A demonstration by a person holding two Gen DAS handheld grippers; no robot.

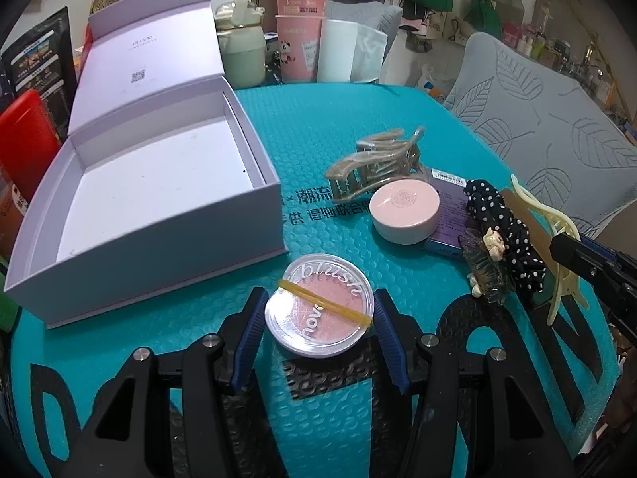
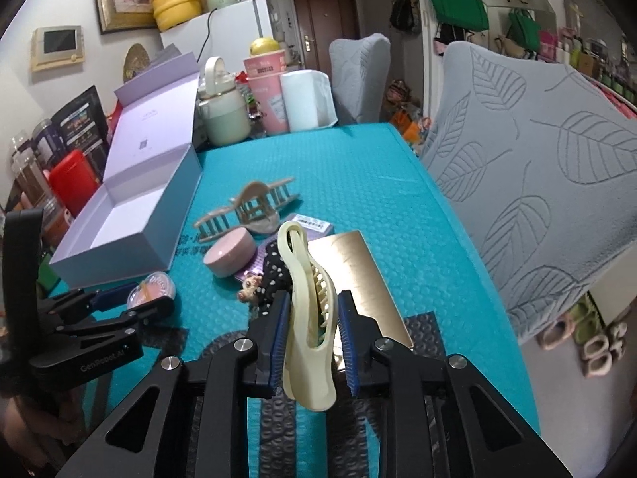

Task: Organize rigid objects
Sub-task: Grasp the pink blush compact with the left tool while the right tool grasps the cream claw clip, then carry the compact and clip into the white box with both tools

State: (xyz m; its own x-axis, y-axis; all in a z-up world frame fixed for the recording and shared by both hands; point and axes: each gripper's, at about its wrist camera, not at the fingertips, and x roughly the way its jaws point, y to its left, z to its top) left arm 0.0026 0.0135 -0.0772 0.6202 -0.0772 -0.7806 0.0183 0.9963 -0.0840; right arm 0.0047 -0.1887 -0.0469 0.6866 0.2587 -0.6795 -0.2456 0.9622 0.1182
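My left gripper [image 1: 320, 318] is shut on a round blush compact [image 1: 318, 304] with a clear lid and a yellow rubber band across it, low over the teal mat [image 1: 318, 127]. An open lavender box [image 1: 159, 183] sits empty just left of it. My right gripper [image 2: 312, 330] is shut on a cream hair claw [image 2: 306, 302], which stands upright between its blue pads. In the left wrist view that cream hair claw [image 1: 557, 247] is at the far right. A beige hair claw [image 1: 374, 163], a pink round compact [image 1: 404, 211] and a polka-dot scrunchie [image 1: 501, 231] lie between them.
A clear clip with a small figure [image 1: 485, 267] lies against the scrunchie, over a purple card [image 1: 450, 207]. A gold card [image 2: 358, 275] lies under the cream claw. Pink cups [image 1: 300, 36], a pale green kettle [image 1: 243, 40] and a paper roll [image 1: 338, 51] line the far edge. Grey chairs [image 2: 537, 183] stand to the right.
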